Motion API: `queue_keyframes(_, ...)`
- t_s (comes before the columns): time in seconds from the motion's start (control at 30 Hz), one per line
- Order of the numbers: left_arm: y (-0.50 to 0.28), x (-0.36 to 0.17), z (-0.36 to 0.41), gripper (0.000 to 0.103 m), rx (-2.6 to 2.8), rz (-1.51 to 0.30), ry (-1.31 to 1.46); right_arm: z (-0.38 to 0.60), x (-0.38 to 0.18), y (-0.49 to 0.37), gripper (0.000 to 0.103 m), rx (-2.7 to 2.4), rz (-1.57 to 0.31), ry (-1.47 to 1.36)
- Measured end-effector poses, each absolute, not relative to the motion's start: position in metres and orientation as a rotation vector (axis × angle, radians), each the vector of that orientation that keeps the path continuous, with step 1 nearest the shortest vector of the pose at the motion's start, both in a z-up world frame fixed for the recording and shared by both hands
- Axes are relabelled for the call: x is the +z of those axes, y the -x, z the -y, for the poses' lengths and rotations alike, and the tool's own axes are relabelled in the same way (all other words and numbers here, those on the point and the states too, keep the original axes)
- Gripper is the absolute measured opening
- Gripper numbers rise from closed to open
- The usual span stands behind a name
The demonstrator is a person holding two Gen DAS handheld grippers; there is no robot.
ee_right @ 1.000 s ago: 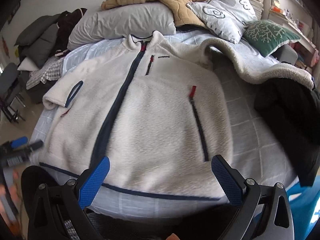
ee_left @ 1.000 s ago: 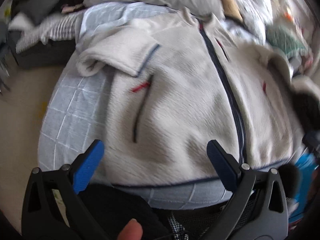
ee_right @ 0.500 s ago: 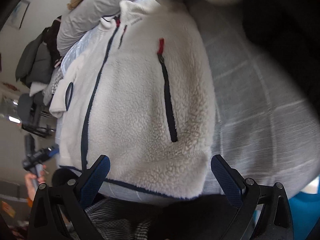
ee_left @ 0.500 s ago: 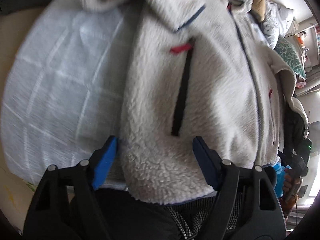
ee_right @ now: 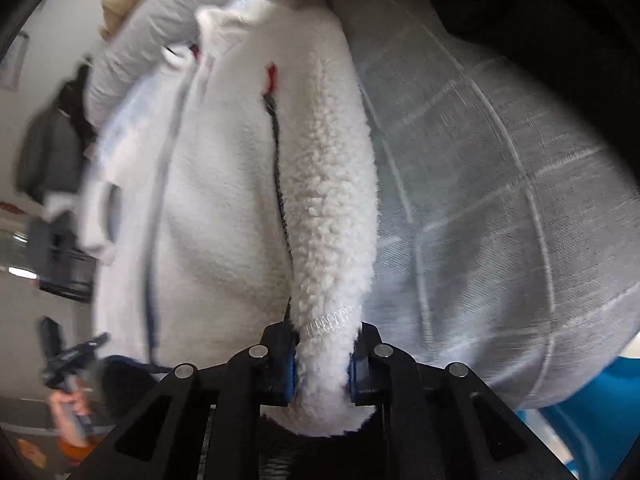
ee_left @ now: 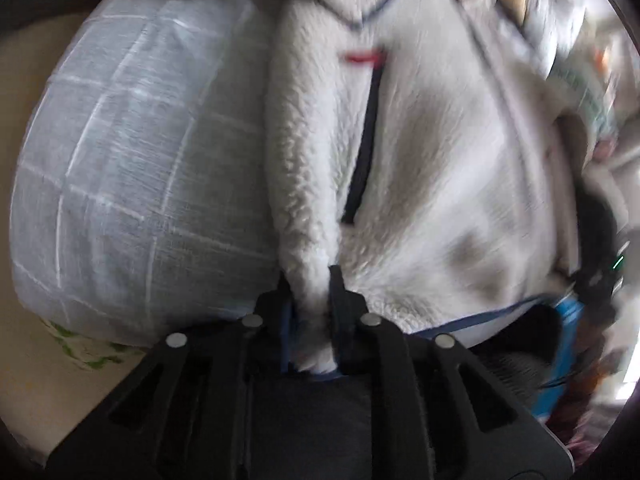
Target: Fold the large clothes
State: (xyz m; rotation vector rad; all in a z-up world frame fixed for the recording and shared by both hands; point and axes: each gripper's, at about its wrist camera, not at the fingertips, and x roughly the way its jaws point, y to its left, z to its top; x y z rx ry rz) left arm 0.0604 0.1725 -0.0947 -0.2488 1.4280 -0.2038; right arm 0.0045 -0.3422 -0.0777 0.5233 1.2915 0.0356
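Now clamped where half a second ago gaped wide: left gripper [ee_left: 314, 312] and right gripper [ee_right: 322, 364] each pinching a hem corner of the cream fleece zip jacket [ee_right: 224, 184] stretching ahead over the grey checked bedspread [ee_right: 480, 184], ready for lifting into a fold.

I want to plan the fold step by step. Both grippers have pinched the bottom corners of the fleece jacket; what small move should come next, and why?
Probably lift both corners together and carry the hem toward the collar. The left gripper and right gripper are each shut on a hem corner of the white fleece jacket, which lies flat, zipped, on the checked bedsheet.
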Motion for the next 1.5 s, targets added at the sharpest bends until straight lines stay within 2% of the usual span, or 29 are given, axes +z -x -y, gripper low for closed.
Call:
queue_keyframes(0.07, -0.061, -0.078, -0.164, 0.036, -0.168, -1.388, 0.153, 0.327, -0.089, -0.011, 0.034, -0.009, -1.338, -0.426)
queue_keyframes(0.1, -0.061, -0.066, -0.160, 0.047, -0.159, -1.336, 0.109, 0.321, -0.086, -0.011, 0.037, -0.032, -1.335, -0.392)
queue_keyframes(0.13, -0.059, -0.052, -0.158, 0.069, -0.154, -1.270, 0.067, 0.318, -0.080, -0.010, 0.044, -0.043, -1.321, -0.375)
queue_keyframes(0.17, -0.059, -0.038, -0.155, 0.079, -0.146, -1.192, 0.022, 0.315, -0.072, -0.009, 0.053, -0.045, -1.304, -0.354)
queue_keyframes(0.2, -0.060, -0.028, -0.154, 0.088, -0.143, -1.123, -0.014, 0.313, -0.063, -0.007, 0.058, -0.047, -1.283, -0.330)
queue_keyframes(0.23, -0.064, -0.016, -0.150, 0.088, -0.146, -1.037, -0.067, 0.311, -0.055, -0.006, 0.064, -0.049, -1.266, -0.312)
queue_keyframes(0.43, -0.114, -0.018, -0.133, 0.088, -0.140, -0.845, -0.403, 0.300, -0.019, -0.015, 0.072, -0.032, -1.166, -0.256)
queue_keyframes(0.57, -0.142, -0.040, -0.094, 0.088, -0.209, -0.830, -0.581, 0.287, -0.016, -0.031, 0.073, -0.015, -1.161, -0.240)
queue_keyframes(0.7, -0.174, -0.060, -0.073, 0.088, -0.267, -0.890, -0.576, 0.273, -0.017, -0.043, 0.073, -0.002, -1.163, -0.206)
queue_keyframes(0.8, -0.203, -0.080, -0.075, 0.087, -0.223, -0.964, -0.510, 0.266, -0.020, -0.044, 0.073, 0.014, -1.177, -0.214)
queue_keyframes(0.83, -0.210, -0.083, -0.080, 0.082, -0.224, -0.978, -0.455, 0.263, -0.022, -0.046, 0.073, 0.020, -1.182, -0.216)
queue_keyframes(0.87, -0.216, -0.082, -0.085, 0.072, -0.217, -0.977, -0.400, 0.260, -0.022, -0.049, 0.073, 0.025, -1.185, -0.214)
queue_keyframes(0.9, -0.218, -0.077, -0.092, 0.023, -0.168, -0.959, -0.383, 0.258, -0.023, -0.049, 0.073, 0.031, -1.187, -0.210)
queue_keyframes(0.93, -0.219, -0.072, -0.099, 0.013, -0.118, -0.954, -0.381, 0.255, -0.023, -0.050, 0.073, 0.035, -1.189, -0.201)
queue_keyframes(1.03, -0.215, -0.028, -0.146, 0.012, -0.054, -0.862, -0.192, 0.251, -0.022, -0.054, 0.073, 0.028, -1.188, -0.170)
queue_keyframes(1.17, -0.206, 0.041, -0.230, 0.011, 0.152, -0.679, -0.109, 0.259, -0.018, -0.058, 0.073, 0.007, -1.189, -0.159)
queue_keyframes(1.23, -0.212, 0.067, -0.282, 0.011, 0.275, -0.646, -0.070, 0.263, -0.015, -0.062, 0.073, -0.007, -1.181, -0.158)
queue_keyframes(1.5, -0.233, 0.112, -0.427, 0.011, 0.595, -0.542, -0.023, 0.276, -0.005, -0.081, 0.073, -0.061, -1.154, -0.159)
